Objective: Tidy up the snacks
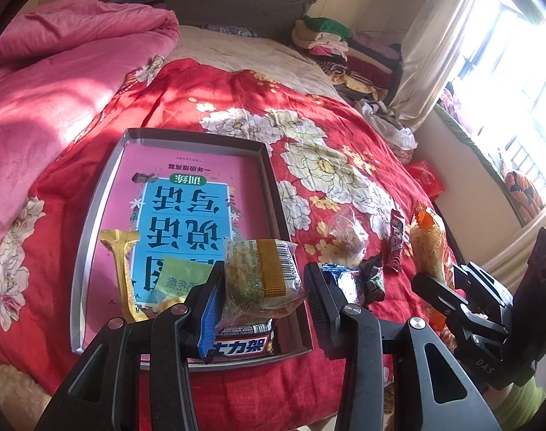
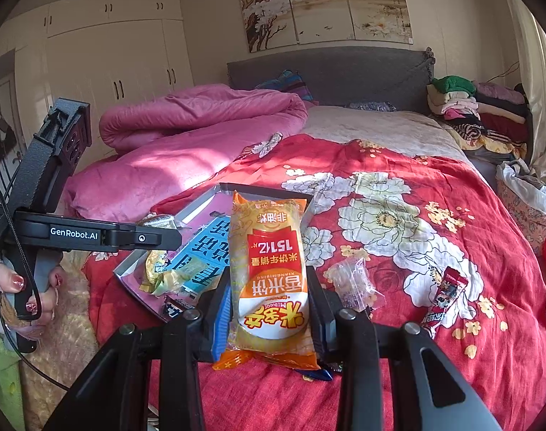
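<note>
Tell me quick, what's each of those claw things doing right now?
Left gripper: closed on a green-and-yellow snack pack.
Right gripper: closed on an orange rice cracker pack.

The left wrist view rides just behind the left claw [image 1: 264,287], looking steeply down over the near end of the bed [image 1: 344,115] toward the grey headboard [image 1: 208,0], with the window [image 1: 517,72] at its right edge. It sits very close to the shallow box [image 1: 104,186] below it. The right wrist view rides behind the right claw [image 2: 271,309], tilted less, so it takes in the wardrobe [image 2: 104,57] and the wall painting [image 2: 323,3]. Both views share the box, the red floral quilt [image 2: 398,222], the pink duvet [image 2: 186,143] and the folded clothes pile [image 2: 477,111]; each also catches the other claw at its side edge
</note>
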{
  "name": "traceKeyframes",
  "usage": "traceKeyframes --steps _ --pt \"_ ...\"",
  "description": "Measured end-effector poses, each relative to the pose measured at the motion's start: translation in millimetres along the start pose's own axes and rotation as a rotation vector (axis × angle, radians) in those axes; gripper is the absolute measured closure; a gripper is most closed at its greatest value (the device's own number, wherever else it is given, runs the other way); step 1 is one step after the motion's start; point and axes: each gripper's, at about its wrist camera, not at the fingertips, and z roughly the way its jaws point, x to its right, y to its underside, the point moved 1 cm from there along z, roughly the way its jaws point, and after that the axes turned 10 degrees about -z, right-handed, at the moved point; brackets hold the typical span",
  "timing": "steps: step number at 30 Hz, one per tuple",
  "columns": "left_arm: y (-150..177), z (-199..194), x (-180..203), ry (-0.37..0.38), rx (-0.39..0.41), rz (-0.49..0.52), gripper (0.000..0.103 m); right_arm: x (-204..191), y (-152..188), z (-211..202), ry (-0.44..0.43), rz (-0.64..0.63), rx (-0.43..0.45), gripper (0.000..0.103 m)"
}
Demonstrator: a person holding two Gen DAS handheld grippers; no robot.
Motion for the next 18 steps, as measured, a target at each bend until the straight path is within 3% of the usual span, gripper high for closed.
traceKeyframes --steps 18 --pt "-15.2 -28.0 -54.4 -0.061 0.071 -0.108 0.059 -26.6 -9.2 9.8 -0.051 -0.043 0.002 0.066"
